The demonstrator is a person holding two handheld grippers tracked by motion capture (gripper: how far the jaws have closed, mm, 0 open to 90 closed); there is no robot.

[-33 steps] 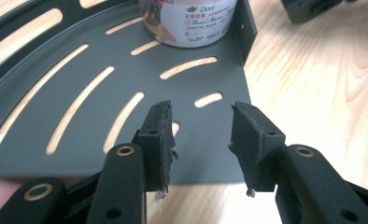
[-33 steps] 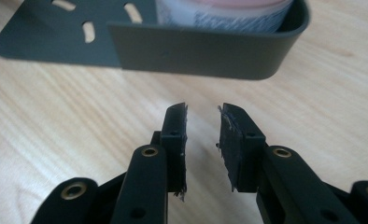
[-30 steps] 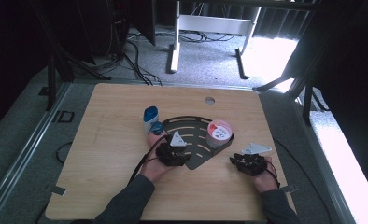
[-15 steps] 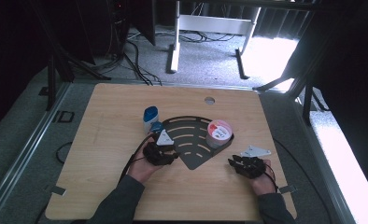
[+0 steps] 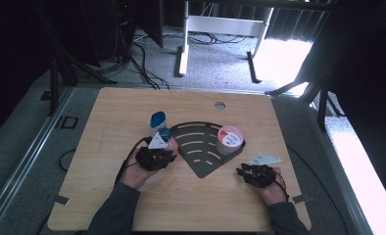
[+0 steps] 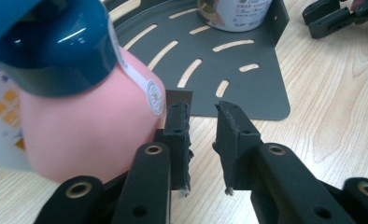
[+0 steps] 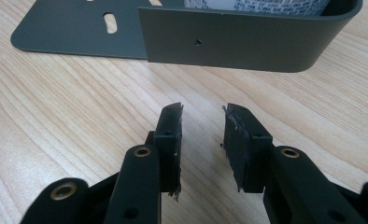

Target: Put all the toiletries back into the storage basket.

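High view: my left hand-held gripper sits at the pink bottle with the teal cap, just off the dark slotted tray's left edge on the counter. Its jaws have just been closing, yet nothing lies between them: the bottle stands upright beside the left jaw. My right hand-held gripper, slightly apart and empty, is farther off.
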